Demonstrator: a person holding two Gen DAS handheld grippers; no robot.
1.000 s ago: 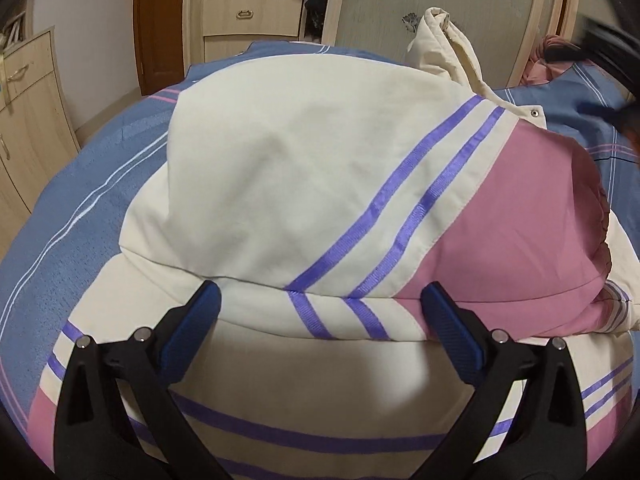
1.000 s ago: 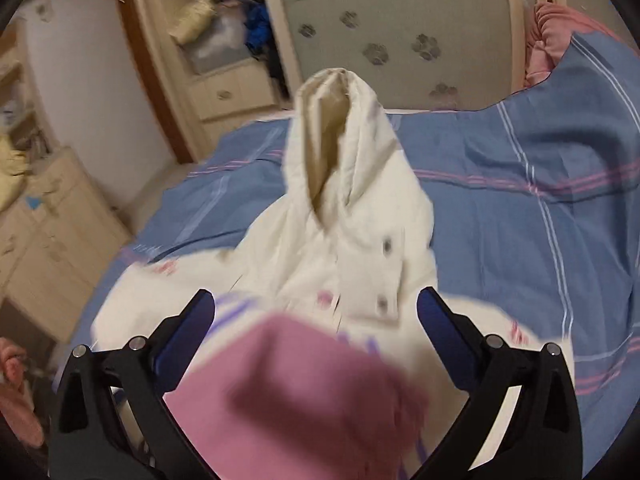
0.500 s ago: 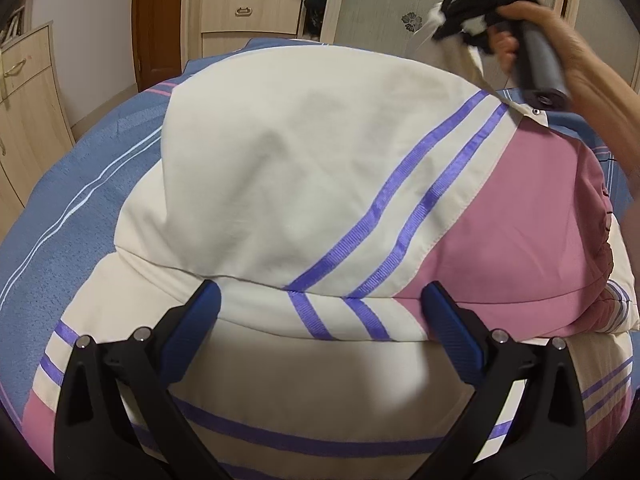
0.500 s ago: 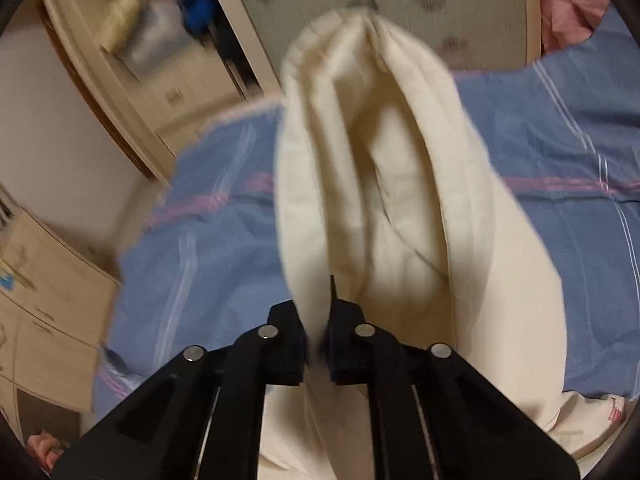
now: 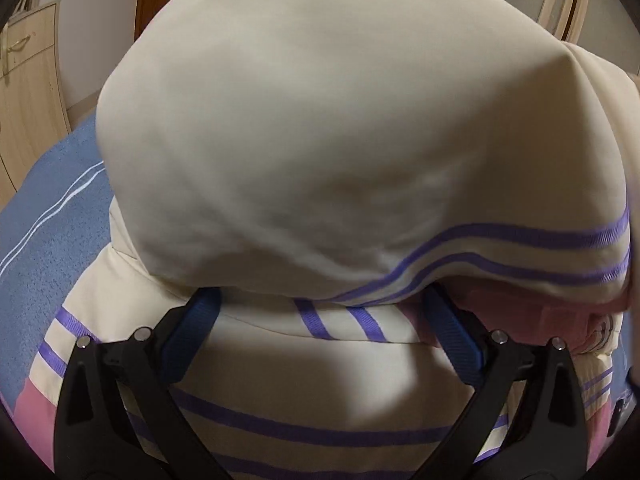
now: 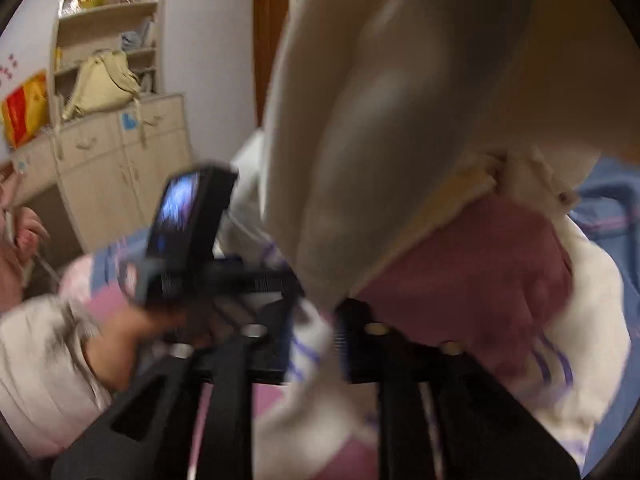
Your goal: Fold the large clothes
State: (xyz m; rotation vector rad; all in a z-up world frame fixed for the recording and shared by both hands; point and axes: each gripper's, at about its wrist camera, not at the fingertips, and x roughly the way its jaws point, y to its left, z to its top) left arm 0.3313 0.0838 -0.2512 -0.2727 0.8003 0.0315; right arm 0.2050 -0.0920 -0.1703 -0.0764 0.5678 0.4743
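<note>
A large cream jacket [image 5: 320,140] with purple stripes and pink panels lies on the blue bed cover [image 5: 52,208]. In the left wrist view its upper part bulges up and over toward me. My left gripper [image 5: 320,320] is open, its blue pads low on the jacket, tips tucked under the folded edge. In the right wrist view my right gripper [image 6: 316,340] is shut on the cream hood [image 6: 380,120] and pulls it over the pink panel [image 6: 480,280]. The left gripper's body and camera screen [image 6: 188,216] show there too.
A wooden cabinet [image 5: 28,92] stands left of the bed, and a brown door [image 5: 160,4] behind. In the right wrist view, shelves with a yellow bag [image 6: 104,80] and a drawer unit [image 6: 120,172] stand beside the bed. The view is blurred.
The right gripper shut on the hood, then pulled it over the jacket toward the left gripper. The jacket's top now bulges close to the left camera. The left gripper stayed open in place.
</note>
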